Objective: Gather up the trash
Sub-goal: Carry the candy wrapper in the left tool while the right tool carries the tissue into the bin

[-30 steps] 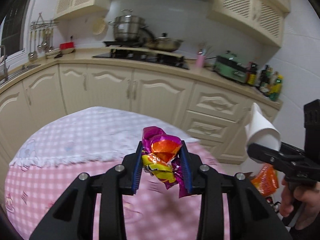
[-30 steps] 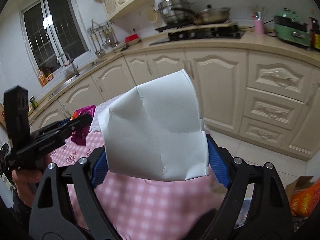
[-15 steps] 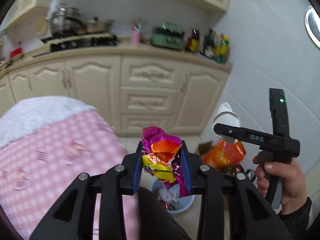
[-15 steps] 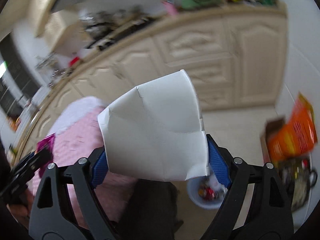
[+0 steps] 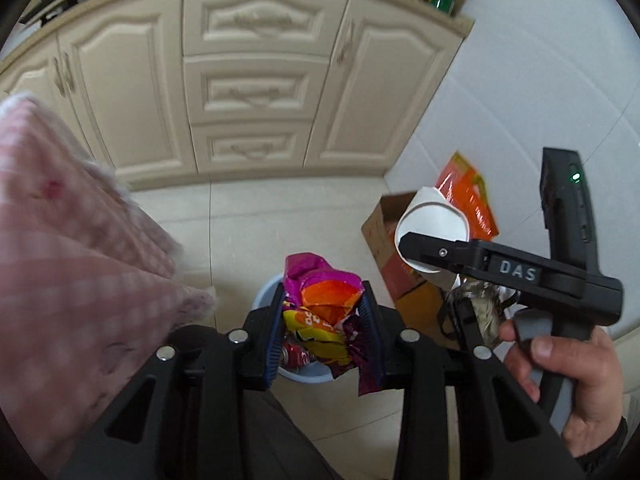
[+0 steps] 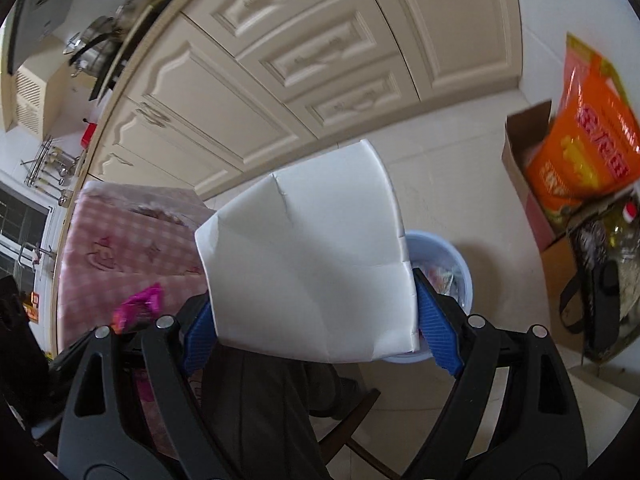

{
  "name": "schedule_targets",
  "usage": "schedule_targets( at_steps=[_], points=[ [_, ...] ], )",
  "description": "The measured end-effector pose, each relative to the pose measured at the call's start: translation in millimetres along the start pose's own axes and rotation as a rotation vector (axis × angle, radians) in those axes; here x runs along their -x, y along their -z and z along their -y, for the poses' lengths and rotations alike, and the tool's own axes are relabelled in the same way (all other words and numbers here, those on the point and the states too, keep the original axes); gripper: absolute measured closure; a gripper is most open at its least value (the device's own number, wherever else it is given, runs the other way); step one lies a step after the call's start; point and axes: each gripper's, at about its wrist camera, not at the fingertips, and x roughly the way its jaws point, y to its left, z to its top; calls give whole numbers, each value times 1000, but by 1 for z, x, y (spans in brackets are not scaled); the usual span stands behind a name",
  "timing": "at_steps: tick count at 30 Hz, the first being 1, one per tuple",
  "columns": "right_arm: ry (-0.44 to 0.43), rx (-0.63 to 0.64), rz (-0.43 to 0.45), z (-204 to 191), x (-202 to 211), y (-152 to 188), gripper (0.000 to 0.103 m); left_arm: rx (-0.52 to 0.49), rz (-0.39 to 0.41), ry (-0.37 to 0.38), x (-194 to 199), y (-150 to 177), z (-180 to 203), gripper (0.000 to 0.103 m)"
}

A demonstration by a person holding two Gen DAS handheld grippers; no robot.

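My left gripper is shut on a crumpled magenta, orange and yellow snack wrapper and holds it directly above a light blue trash bin on the floor. My right gripper is shut on a squashed white paper cup; the bin lies just beyond and below it, with trash inside. In the left wrist view the right gripper holds the cup to the right of the bin. The wrapper also shows in the right wrist view.
A pink checked tablecloth hangs at the left. A cardboard box with an orange bag stands against the white wall at the right, next to a glass jar. Cream cabinets run behind. Dark trouser legs are below.
Both grippers have swung away from the table and tilted down toward the floor. The bin has come into view beneath them. Both still hold their items.
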Motion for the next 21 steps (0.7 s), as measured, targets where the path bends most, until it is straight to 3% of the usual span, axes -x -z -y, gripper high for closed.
schedule_targets(
  at_steps=[5, 7, 8, 9, 14, 21],
  points=[
    [-38, -97, -57, 28, -29, 1, 17, -6, -84, 14, -49, -8, 0, 67],
    [-90, -178, -79, 45, -40, 1, 11, -18, -106, 16, -63, -8, 0, 45],
    [-87, -202, -84, 52, -43, 1, 7, -28, -116, 0, -69, -8, -1, 26],
    [-68, -223, -91, 59, -47, 2, 6, -35, -116, -19, -73, -8, -2, 21],
    [-41, -283, -72, 75, -48, 2, 6, -29, -132, -55, -82, -10, -7, 19],
    [15, -223, -46, 63, -34, 2, 6, -18, -87, -85, -62, -14, -4, 15]
  ],
)
